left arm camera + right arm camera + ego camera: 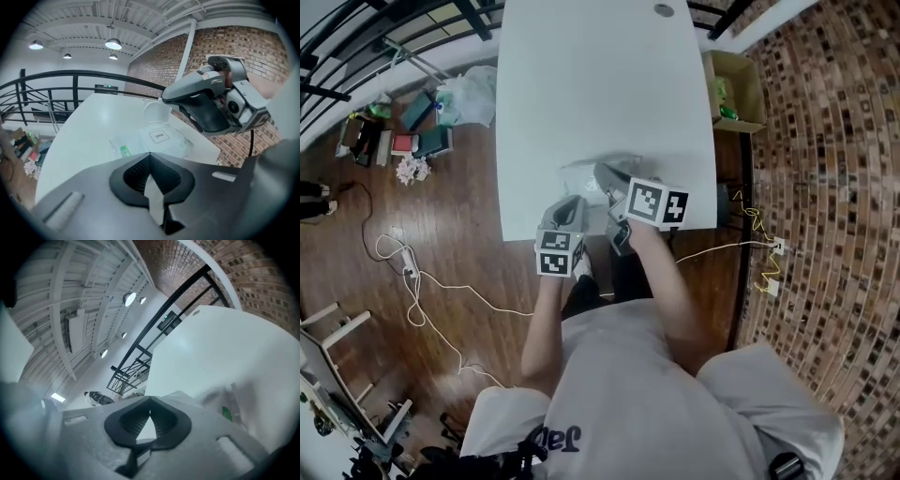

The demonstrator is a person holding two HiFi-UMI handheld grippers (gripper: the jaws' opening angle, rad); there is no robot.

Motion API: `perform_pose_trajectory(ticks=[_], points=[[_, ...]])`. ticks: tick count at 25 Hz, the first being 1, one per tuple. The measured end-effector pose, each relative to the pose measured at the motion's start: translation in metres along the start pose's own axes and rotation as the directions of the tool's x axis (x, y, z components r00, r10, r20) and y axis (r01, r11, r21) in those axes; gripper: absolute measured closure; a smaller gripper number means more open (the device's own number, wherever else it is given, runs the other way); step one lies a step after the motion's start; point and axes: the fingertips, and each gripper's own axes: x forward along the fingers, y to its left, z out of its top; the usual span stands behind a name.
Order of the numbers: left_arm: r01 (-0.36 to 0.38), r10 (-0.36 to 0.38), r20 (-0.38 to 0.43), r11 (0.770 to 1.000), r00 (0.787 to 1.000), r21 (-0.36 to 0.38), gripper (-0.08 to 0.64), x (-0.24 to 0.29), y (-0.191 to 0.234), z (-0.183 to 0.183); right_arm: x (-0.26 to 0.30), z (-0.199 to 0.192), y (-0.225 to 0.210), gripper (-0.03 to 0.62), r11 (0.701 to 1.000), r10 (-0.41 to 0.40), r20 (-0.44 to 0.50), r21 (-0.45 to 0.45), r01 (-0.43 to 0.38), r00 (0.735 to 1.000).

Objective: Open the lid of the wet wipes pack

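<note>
**A:** Where is the pack?

**B:** The pack of wipes lies flat on the white table, close to its near edge. Its round lid stands up, and an "OPEN" sticker shows below it.

**A:** And the grippers?

**B:** The right gripper hangs just above the pack, its jaws pressed together on nothing. The left gripper sits at the pack's near end, jaws drawn together too. A pale sliver shows in the slit, and I cannot tell whether it is the wrapper or the table behind.

**A:** What could go wrong?

**B:** Nothing props the lid, so I think it could flop shut. The pack looks light and sits near the edge, so a nudge from either gripper might send it off. If the left one does pinch the wrapper, a tug would drag the whole pack.

**A:** The room?

**B:** The table is otherwise bare, apart from a small round cap at the far end. It stands on a wooden floor with loose cables. There is a cardboard box, a brick wall and a black railing.
</note>
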Motion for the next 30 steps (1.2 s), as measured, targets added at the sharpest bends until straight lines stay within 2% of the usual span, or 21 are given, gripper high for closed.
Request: perform_pose_trajectory(ticks=[2,4,7,10,12,15,19,20,21,22,23,26,28,30], points=[[0.006,-0.006,-0.009,1.000,1.000,-0.025,0.545,0.001,0.000,0.000,0.009,0.012,-0.001,0.600,0.998,-0.020,-0.027,-0.063,0.018,0.999],[0.004,-0.005,-0.019,0.999,1.000,-0.050,0.545,0.001,0.000,0.001,0.019,0.020,-0.008,0.600,0.983,-0.086,-0.066,-0.167,0.074,0.994],[0.007,-0.010,-0.031,0.994,0.999,-0.108,0.545,0.000,-0.002,0.002,0.035,0.026,-0.022,0.600,0.929,-0.203,-0.136,-0.341,0.147,0.970],[0.020,-0.025,-0.029,0.986,0.999,-0.163,0.545,0.001,-0.004,0.004,0.051,0.027,-0.036,0.600,0.893,-0.269,-0.204,-0.418,0.165,0.941],[0.019,-0.026,-0.037,0.985,0.999,-0.172,0.545,0.001,-0.005,0.005,0.058,0.025,-0.049,0.600,0.865,-0.327,-0.259,-0.469,0.178,0.909],[0.012,-0.020,-0.043,0.984,0.999,-0.177,0.545,0.001,0.000,0.010,0.067,0.018,-0.066,0.601,0.784,-0.446,-0.327,-0.592,0.187,0.833],[0.003,-0.013,-0.052,0.982,0.999,-0.187,0.544,0.000,0.004,0.009,0.069,0.003,-0.078,0.601,0.725,-0.543,-0.396,-0.666,0.176,0.741],[0.008,-0.019,-0.059,0.983,0.998,-0.183,0.545,0.000,0.005,0.008,0.067,0.002,-0.079,0.601,0.705,-0.570,-0.389,-0.684,0.188,0.724],[0.014,-0.026,-0.064,0.984,0.998,-0.180,0.545,0.000,0.006,0.006,0.066,0.003,-0.078,0.600,0.688,-0.588,-0.371,-0.696,0.203,0.719],[0.021,-0.034,-0.067,0.983,0.997,-0.182,0.545,-0.001,0.006,0.004,0.063,0.004,-0.074,0.601,0.679,-0.593,-0.347,-0.700,0.220,0.727],[0.028,-0.042,-0.070,0.981,0.997,-0.191,0.545,-0.002,0.006,0.004,0.061,0.006,-0.067,0.600,0.683,-0.578,-0.320,-0.693,0.230,0.751],[0.047,-0.059,-0.045,0.972,0.997,-0.231,0.543,-0.012,0.004,0.009,0.053,0.008,-0.030,0.601,0.746,-0.448,-0.239,-0.631,0.212,0.862],[0.063,-0.063,0.009,0.971,0.998,-0.231,0.545,-0.030,0.003,0.020,0.036,0.009,-0.004,0.600,0.778,-0.372,-0.174,-0.595,0.204,0.912],[0.085,-0.070,0.080,0.974,0.994,-0.211,0.545,-0.055,-0.001,0.037,0.009,0.011,0.018,0.601,0.792,-0.317,-0.086,-0.572,0.214,0.944]])
